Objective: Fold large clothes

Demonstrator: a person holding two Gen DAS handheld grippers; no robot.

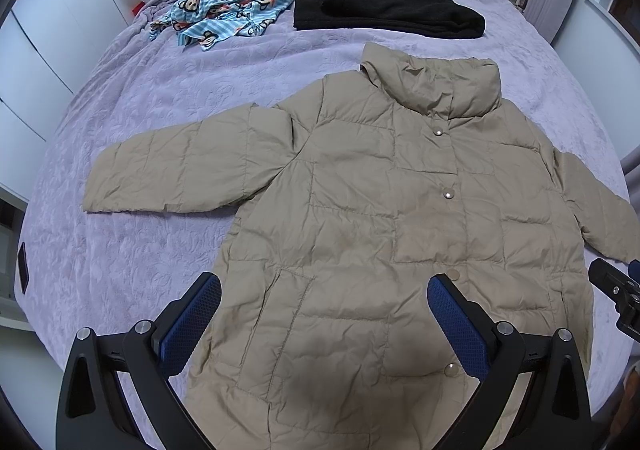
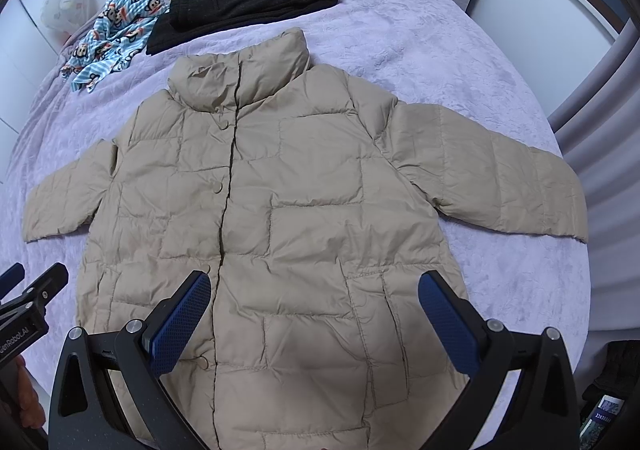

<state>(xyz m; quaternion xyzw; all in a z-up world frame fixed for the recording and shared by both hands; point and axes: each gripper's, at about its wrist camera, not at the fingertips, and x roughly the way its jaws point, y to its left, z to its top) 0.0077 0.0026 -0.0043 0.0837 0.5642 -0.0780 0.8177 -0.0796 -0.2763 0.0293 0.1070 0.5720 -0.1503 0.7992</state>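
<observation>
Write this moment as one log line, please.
beige quilted puffer jacket: flat, unfolded | left gripper: open | right gripper: open | purple bedspread

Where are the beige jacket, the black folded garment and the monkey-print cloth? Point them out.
beige jacket (image 1: pixel 360 218): left wrist view, on the chest panel beside the snaps.
black folded garment (image 1: pixel 384 10): left wrist view, on its top layer.
monkey-print cloth (image 2: pixel 116 34): right wrist view, on the crumpled middle.
</observation>
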